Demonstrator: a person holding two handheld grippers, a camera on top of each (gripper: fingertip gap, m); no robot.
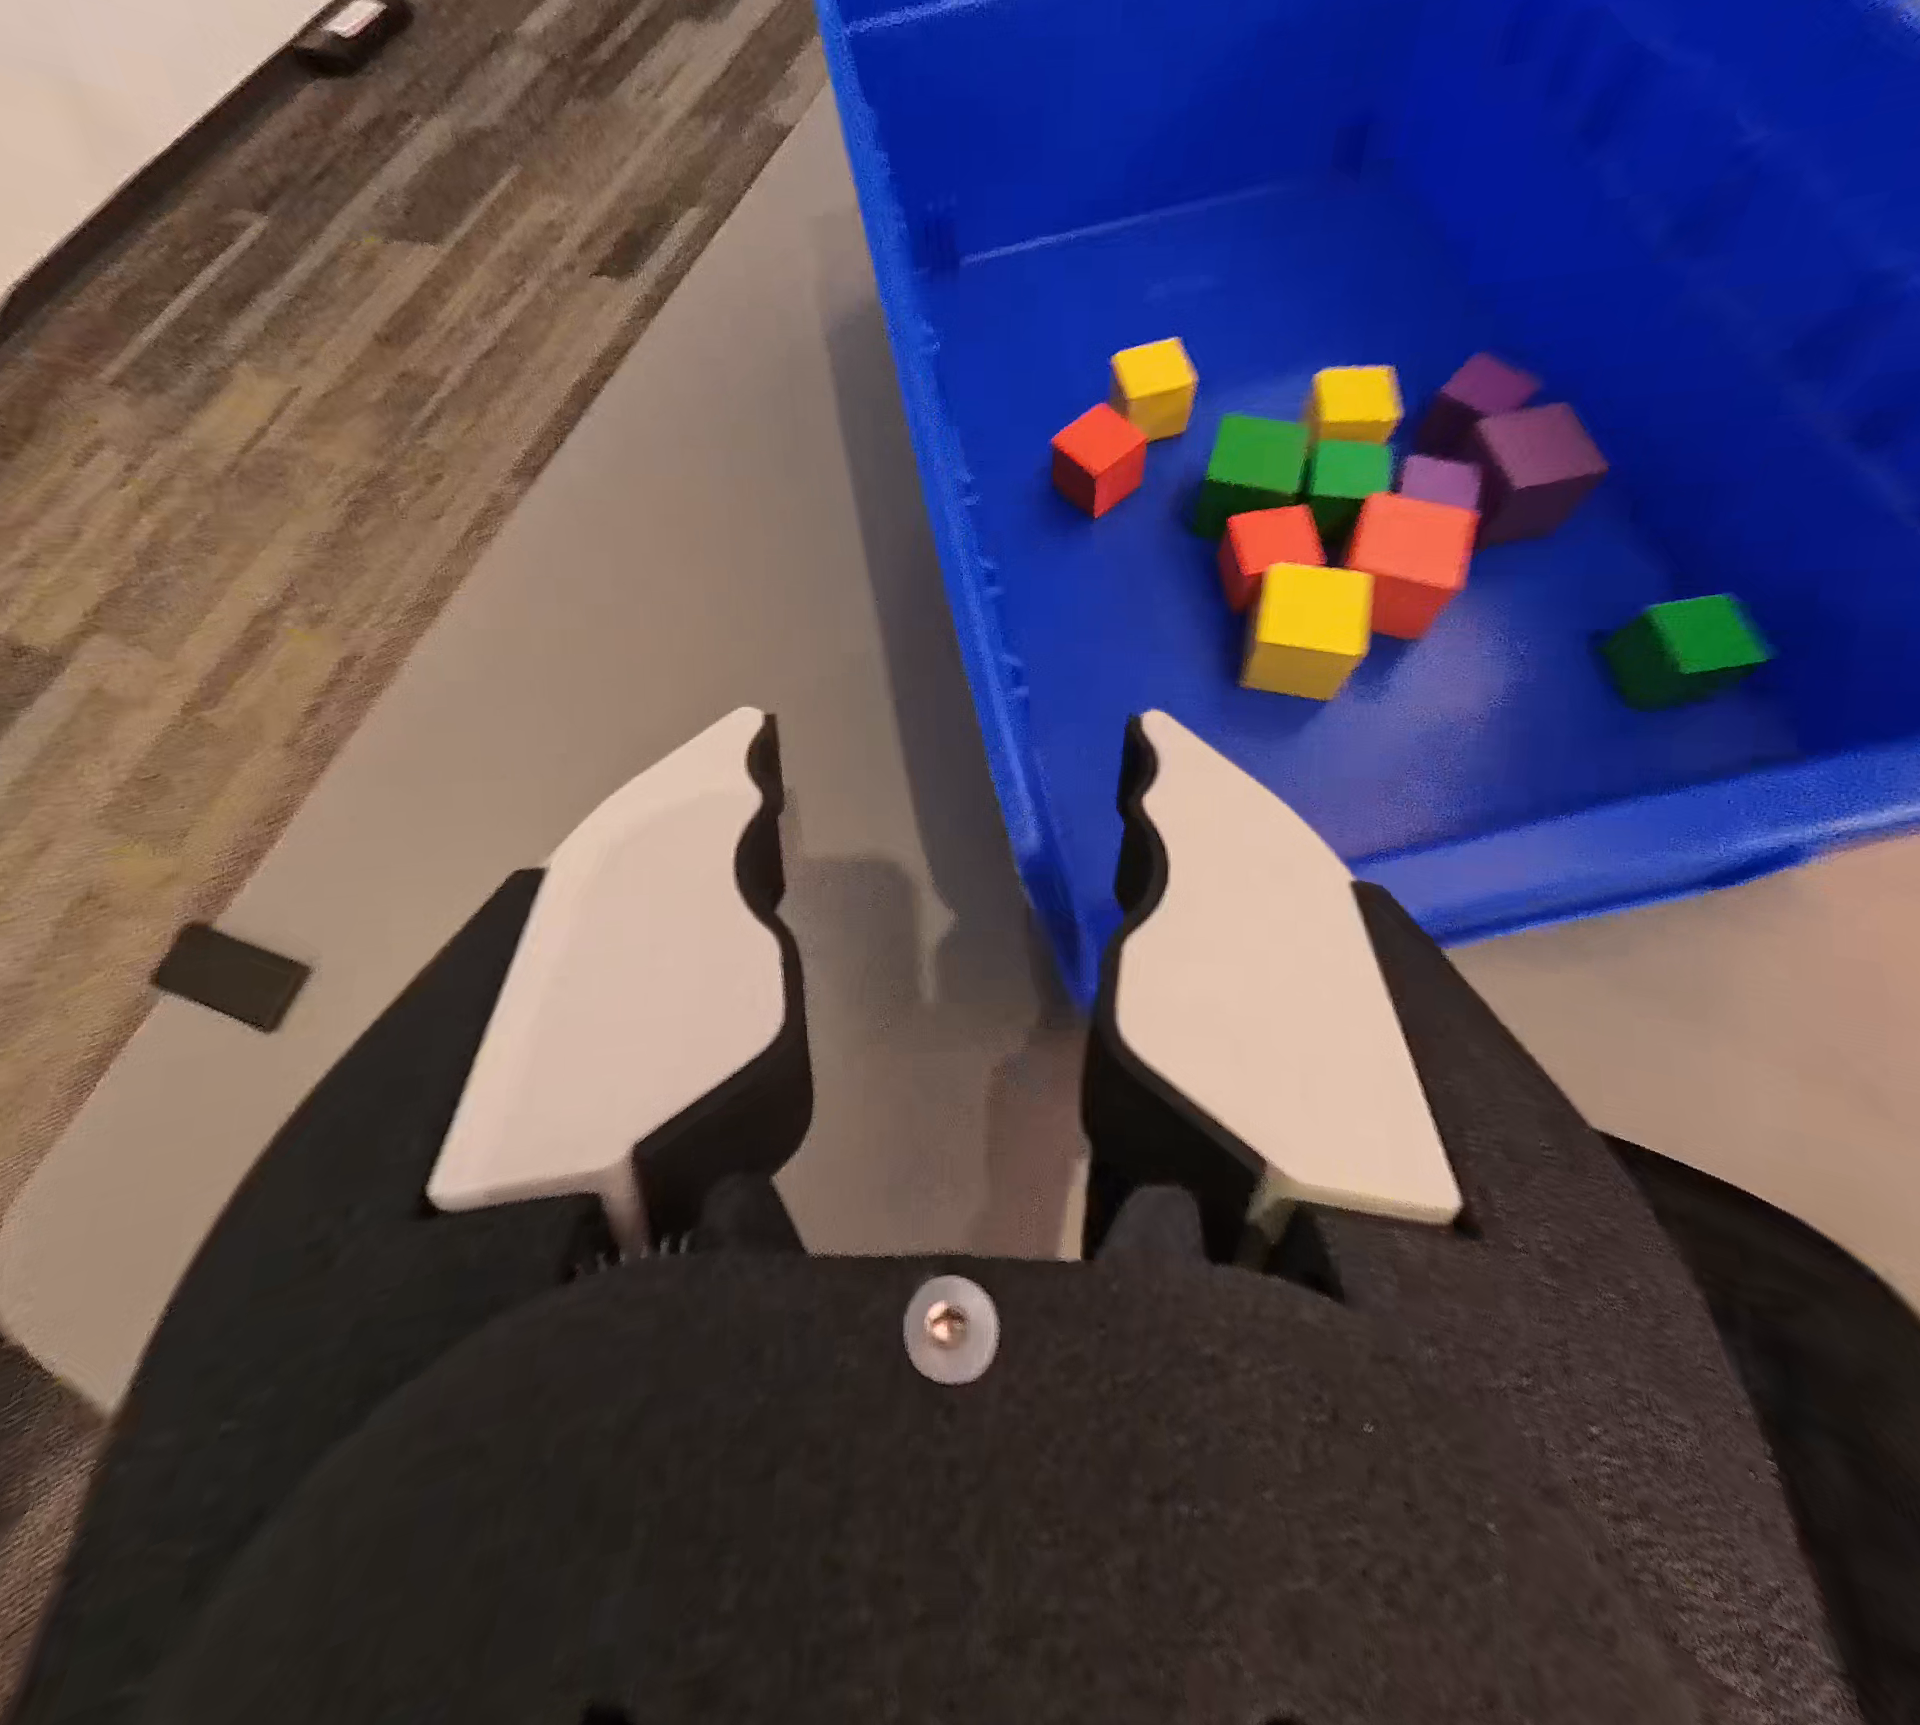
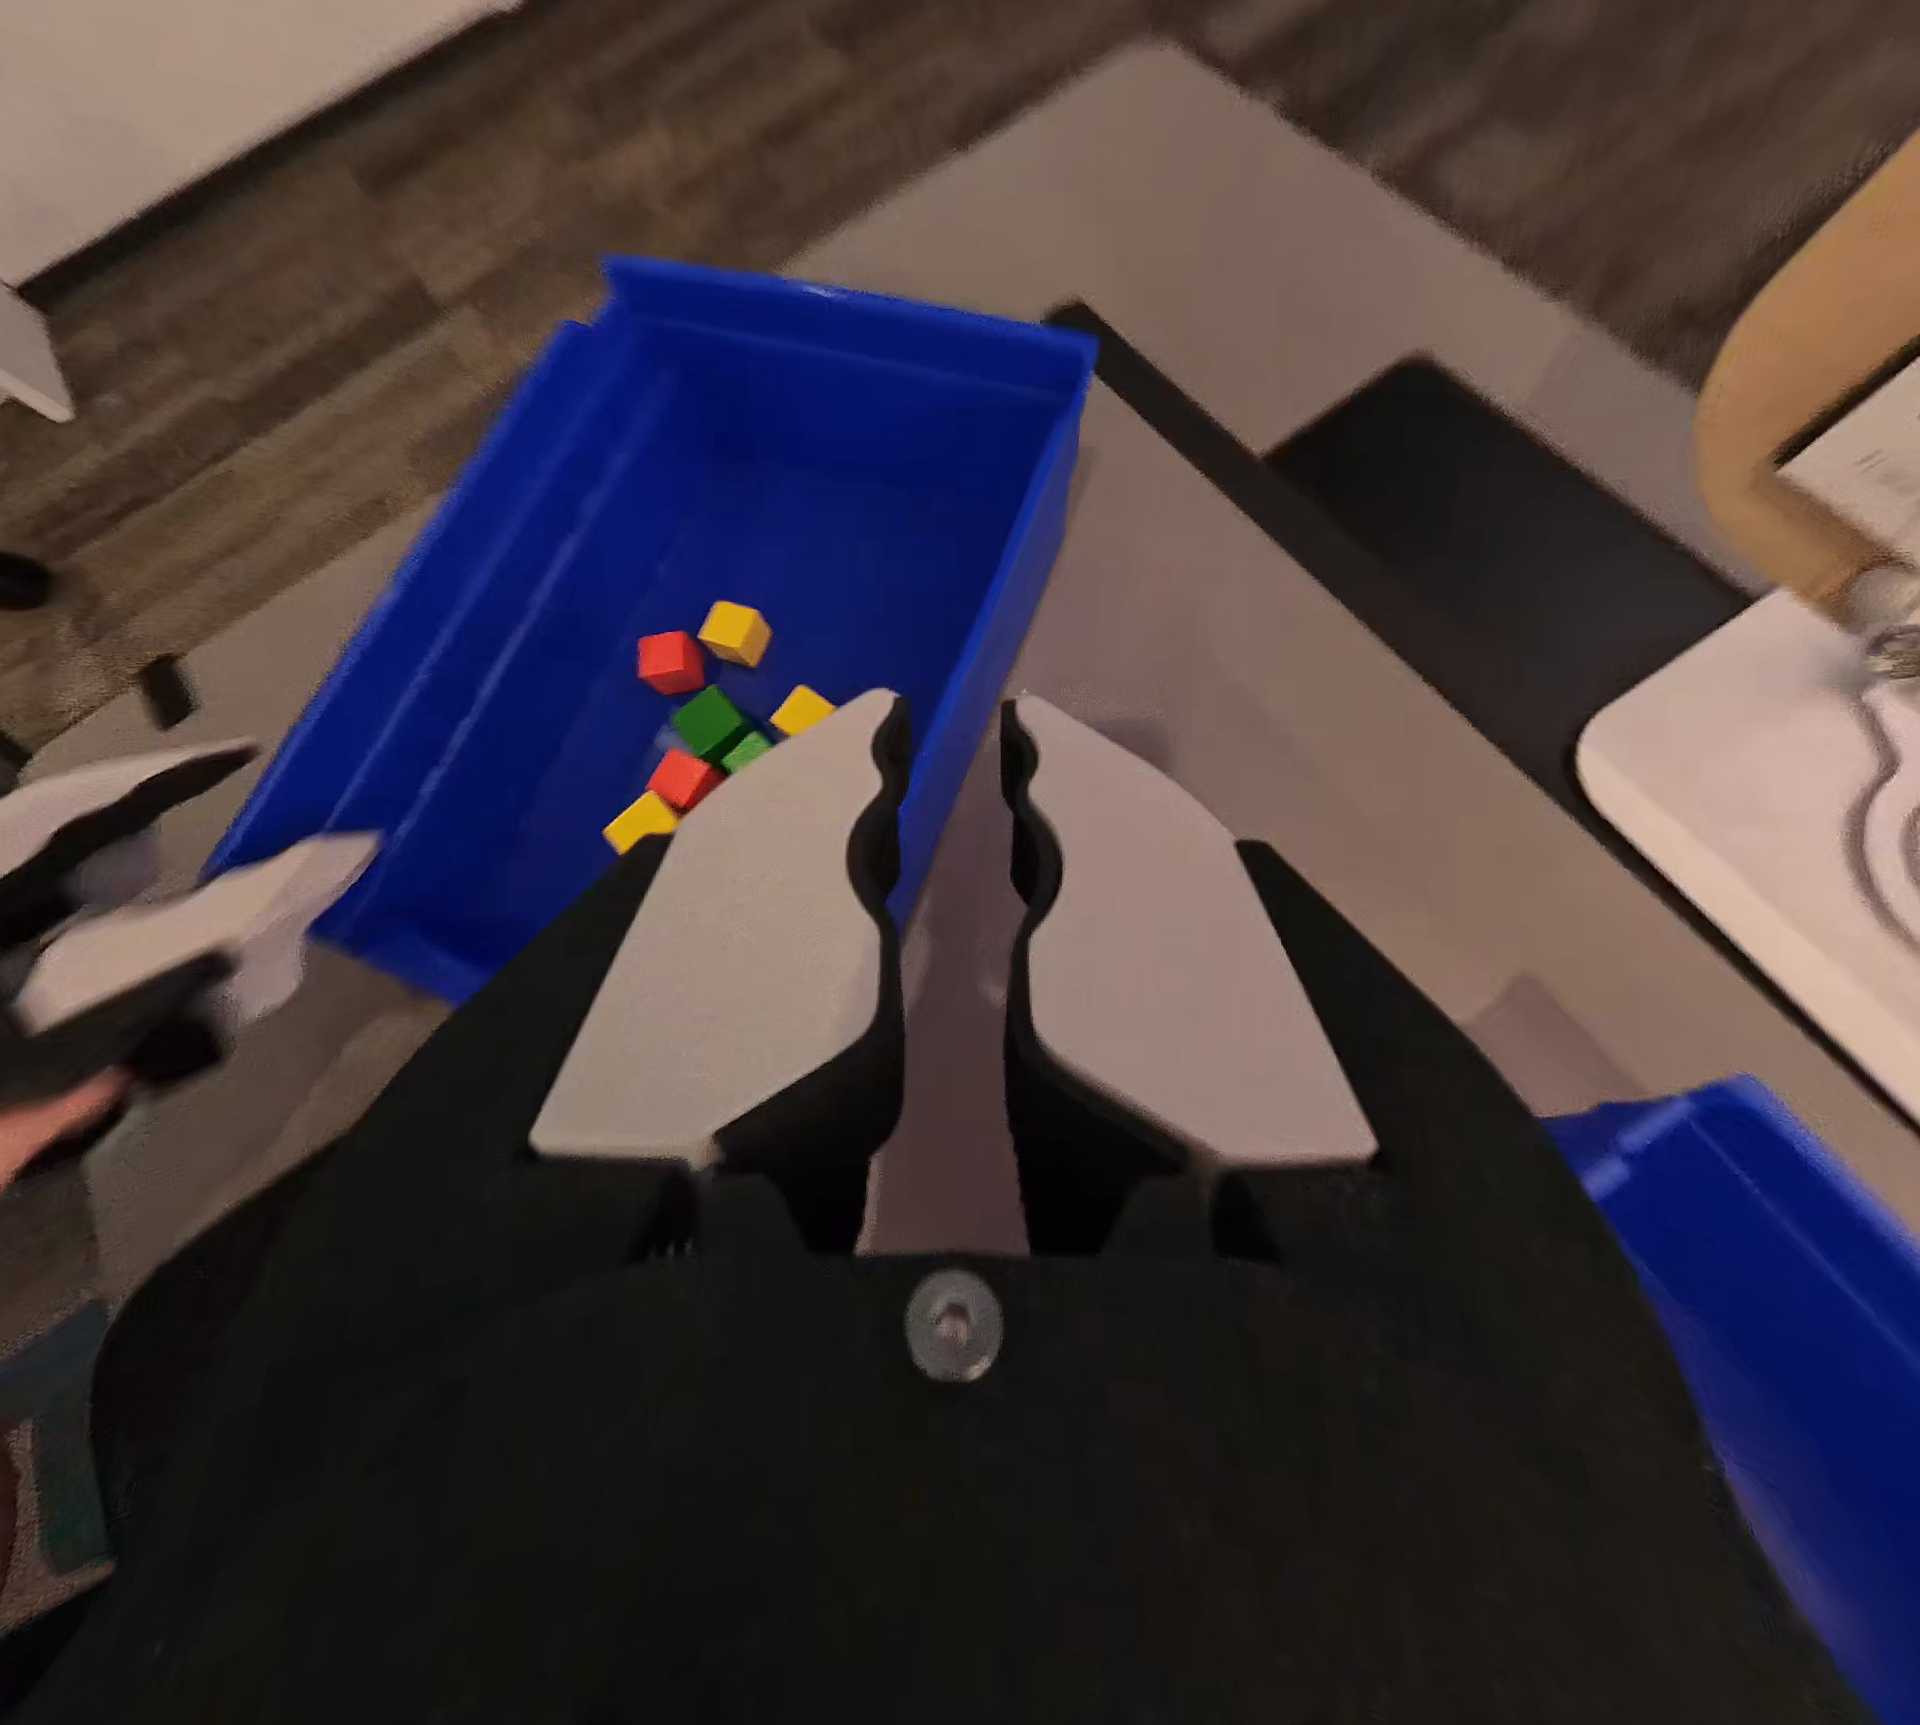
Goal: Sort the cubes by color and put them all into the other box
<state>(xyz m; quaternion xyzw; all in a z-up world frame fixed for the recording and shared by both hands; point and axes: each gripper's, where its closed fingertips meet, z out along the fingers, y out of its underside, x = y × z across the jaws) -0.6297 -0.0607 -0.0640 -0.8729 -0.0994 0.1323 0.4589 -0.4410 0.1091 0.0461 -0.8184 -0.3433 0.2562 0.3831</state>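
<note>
The left hand-held gripper (image 1: 948, 725) hangs above the grey bench (image 1: 644, 636), its jaws spread wide and empty, just outside the near left corner of a blue box (image 1: 1039, 117). On that box's floor lie the cubes (image 1: 1340, 522) — yellow, red, green and purple — most of them bunched in a loose cluster, with one red cube (image 1: 1096, 460) and a yellow one a little to the left and one green cube (image 1: 1688, 649) apart to the right.

The right hand-held gripper (image 2: 954, 707) hovers higher, over the box's right wall, with only a narrow gap between its empty jaws. From this view the same blue box (image 2: 499, 595) sits on the bench, and part of the cluster is hidden behind a finger. A second blue box (image 2: 1766, 1260) shows at the lower right edge — its inside is out of sight. The left hand-held gripper appears blurred at the left edge.
</note>
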